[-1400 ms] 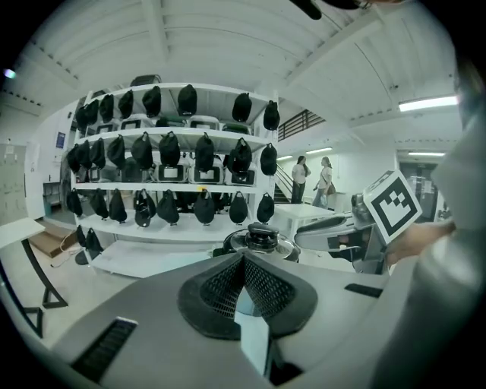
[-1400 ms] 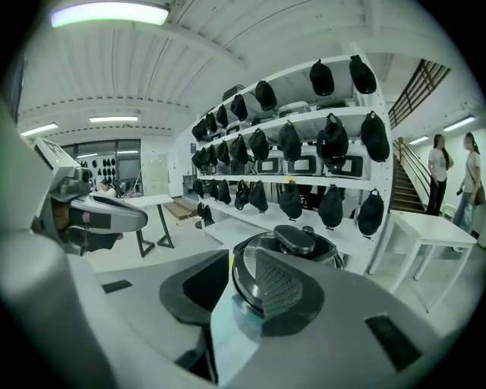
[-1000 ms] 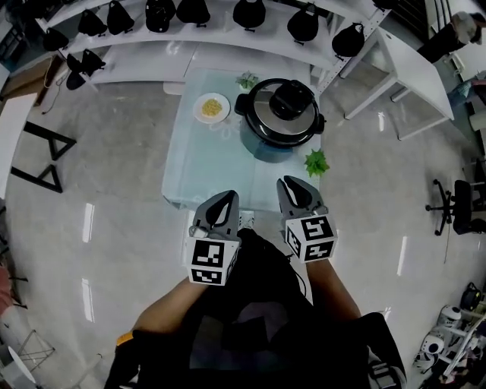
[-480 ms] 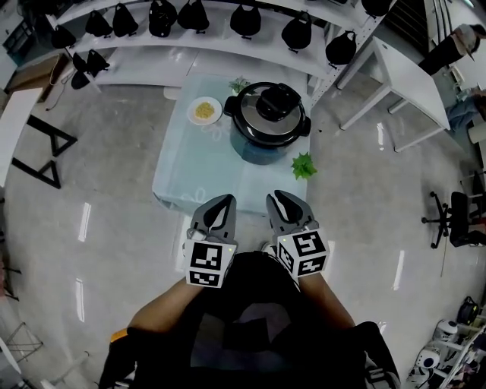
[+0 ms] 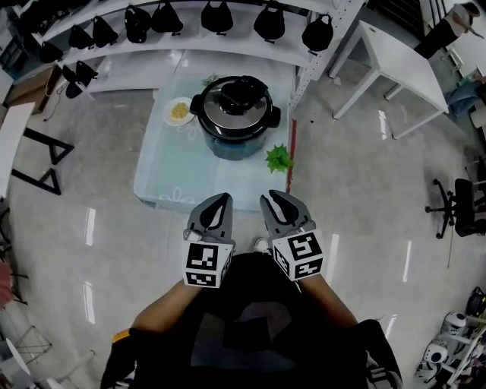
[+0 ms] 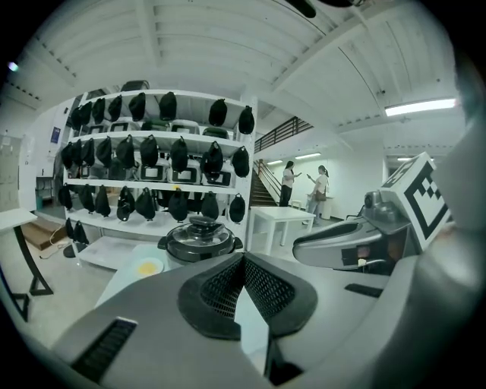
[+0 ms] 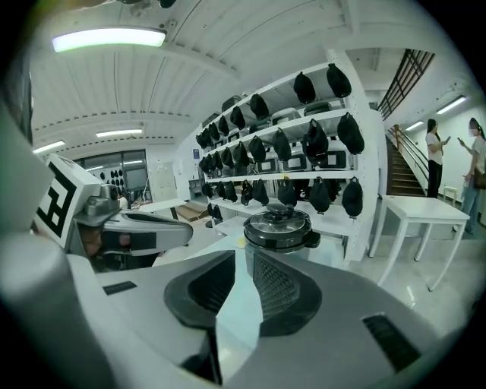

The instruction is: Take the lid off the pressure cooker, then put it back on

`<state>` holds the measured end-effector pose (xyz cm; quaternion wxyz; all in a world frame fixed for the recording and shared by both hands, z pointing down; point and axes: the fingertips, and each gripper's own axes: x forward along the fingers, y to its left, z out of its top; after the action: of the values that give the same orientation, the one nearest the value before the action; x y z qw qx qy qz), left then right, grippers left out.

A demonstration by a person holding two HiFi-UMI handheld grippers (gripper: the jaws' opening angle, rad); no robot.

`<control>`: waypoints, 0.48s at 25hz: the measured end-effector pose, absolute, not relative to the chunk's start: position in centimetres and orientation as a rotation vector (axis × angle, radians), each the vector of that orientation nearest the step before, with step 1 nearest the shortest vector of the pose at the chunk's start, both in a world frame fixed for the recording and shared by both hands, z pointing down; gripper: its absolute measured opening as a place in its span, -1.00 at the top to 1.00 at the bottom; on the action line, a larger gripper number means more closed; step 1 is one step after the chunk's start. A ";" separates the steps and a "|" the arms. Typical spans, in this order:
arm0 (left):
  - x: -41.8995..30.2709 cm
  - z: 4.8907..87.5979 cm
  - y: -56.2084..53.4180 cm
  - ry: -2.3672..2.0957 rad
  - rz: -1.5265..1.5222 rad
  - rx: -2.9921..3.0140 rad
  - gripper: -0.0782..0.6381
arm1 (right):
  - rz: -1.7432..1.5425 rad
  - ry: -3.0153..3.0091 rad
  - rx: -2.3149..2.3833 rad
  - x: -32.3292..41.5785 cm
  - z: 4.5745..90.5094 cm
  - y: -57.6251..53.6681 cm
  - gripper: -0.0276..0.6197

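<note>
The pressure cooker (image 5: 235,114) stands on a low pale-blue table (image 5: 175,178), its black-knobbed lid (image 5: 238,93) in place. It also shows in the left gripper view as the cooker (image 6: 201,241) and in the right gripper view as the cooker (image 7: 279,228), well beyond the jaws. My left gripper (image 5: 220,199) is held close to my body, short of the table's near edge, with its tips touching and nothing between them. Beside it, my right gripper (image 5: 269,197) shows a narrow slit between its pads and holds nothing.
A small plate of yellow food (image 5: 179,112) lies left of the cooker, a green sprig (image 5: 279,158) at its front right. Shelves of black bags (image 5: 220,17) run behind the table. A white table (image 5: 395,61) stands right, an office chair (image 5: 463,205) far right.
The table and cooker now sit farther off and more to the left in the head view. Both grippers stay side by side near my body, back from the table edge.
</note>
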<state>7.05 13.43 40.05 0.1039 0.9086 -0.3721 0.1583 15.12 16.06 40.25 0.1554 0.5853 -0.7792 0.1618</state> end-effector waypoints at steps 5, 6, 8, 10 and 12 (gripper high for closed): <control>7.8 40.0 13.7 -1.127 0.492 2.686 0.76 | 0.464 -2.253 1.676 16.2 40.4 16.5 0.68; 7.7 39.9 13.7 -1.132 0.496 2.688 0.76 | 0.464 -2.257 1.678 16.2 40.3 16.5 0.68; 7.6 39.8 13.9 -1.139 0.505 2.688 0.76 | 0.464 -2.265 1.677 16.0 40.2 16.6 0.68; 7.5 39.8 14.1 -1.142 0.515 2.690 0.76 | 0.466 -2.269 1.672 15.8 40.2 16.7 0.67; 7.5 39.8 14.2 -1.141 0.522 2.698 0.76 | 0.468 -2.261 1.668 15.6 40.3 16.9 0.66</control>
<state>7.47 14.16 39.76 0.0831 0.9036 -0.3821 0.1749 15.63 16.86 40.30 0.1458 0.5793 -0.7853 0.1626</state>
